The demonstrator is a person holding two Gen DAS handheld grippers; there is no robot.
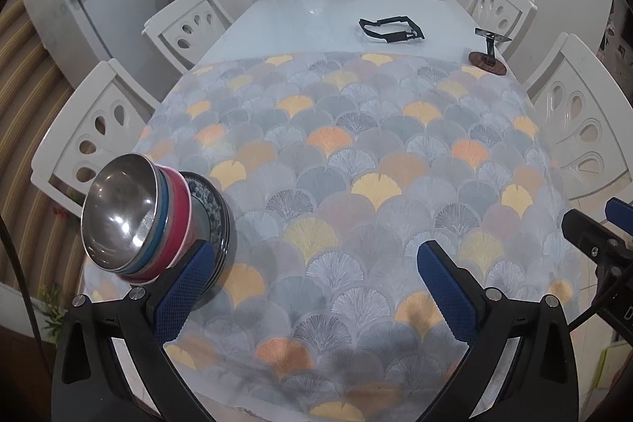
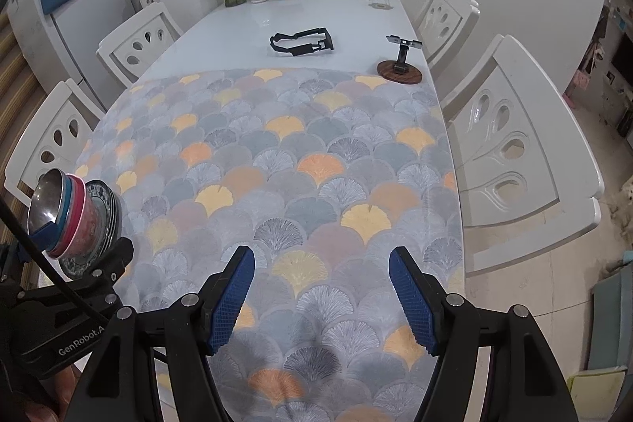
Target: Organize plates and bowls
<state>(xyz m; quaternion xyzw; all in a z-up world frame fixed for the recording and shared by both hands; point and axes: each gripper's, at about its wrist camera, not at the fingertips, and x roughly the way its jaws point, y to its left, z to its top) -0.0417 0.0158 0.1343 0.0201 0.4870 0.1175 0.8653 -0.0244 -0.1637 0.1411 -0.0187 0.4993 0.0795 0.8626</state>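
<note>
Several nested bowls, a shiny steel one (image 1: 118,212) uppermost over blue and pink ones, sit on stacked blue-patterned plates (image 1: 211,212) by the table's (image 1: 316,6) left edge. Left gripper (image 1: 316,287) gapes beside them, one finger (image 1: 184,293) covering the plates' rim; right gripper (image 2: 320,299) spread, empty.

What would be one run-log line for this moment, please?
left gripper: open, empty | right gripper: open, empty | bowls: nested on plates, one stack, left edge of table cloth

Table (image 2: 277,18) w/ patterned cloth (image 2: 277,165).
</note>
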